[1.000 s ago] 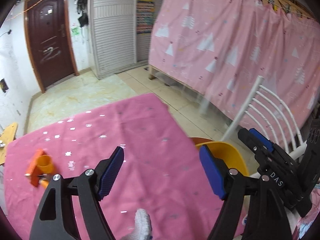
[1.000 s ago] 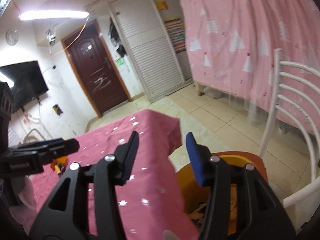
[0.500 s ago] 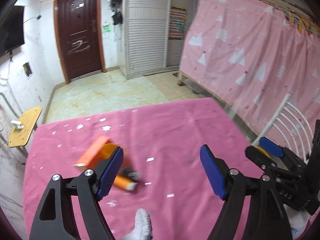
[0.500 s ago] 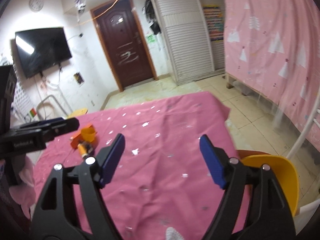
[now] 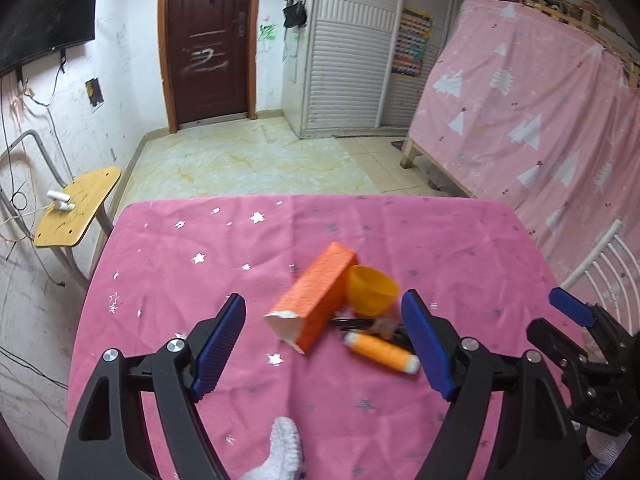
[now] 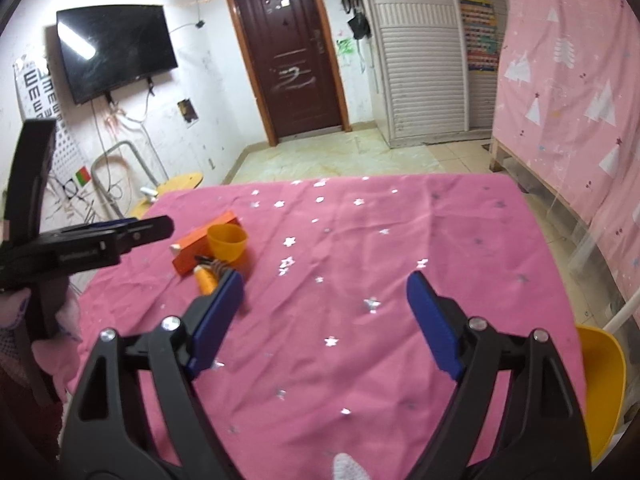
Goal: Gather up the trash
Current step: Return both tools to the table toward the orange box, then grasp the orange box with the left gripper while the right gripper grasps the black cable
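Note:
A small heap of trash lies on the pink star-print tablecloth [image 5: 360, 420]: an orange carton [image 5: 316, 300] on its side, a yellow cup [image 5: 370, 290], an orange spool-like tube [image 5: 380, 354] and some dark bits. My left gripper [image 5: 326, 344] is open and hovers just short of the heap, nothing between its blue pads. In the right wrist view the carton [image 6: 200, 246], cup [image 6: 227, 242] and tube [image 6: 205, 280] sit at the left. My right gripper [image 6: 326, 326] hangs over bare cloth to their right, its jaws opening, empty.
A yellow bin [image 6: 600, 384] stands by a white chair [image 5: 600, 260] off the table's right edge. A pink curtained bed frame [image 5: 540, 112] runs along the right. A small wooden stool [image 5: 76, 208] is at the left, a dark door [image 5: 208, 40] beyond.
Both grippers swung left, away from the yellow bin and across the table; the trash heap now lies in front of the left gripper. The right gripper's jaws have widened.

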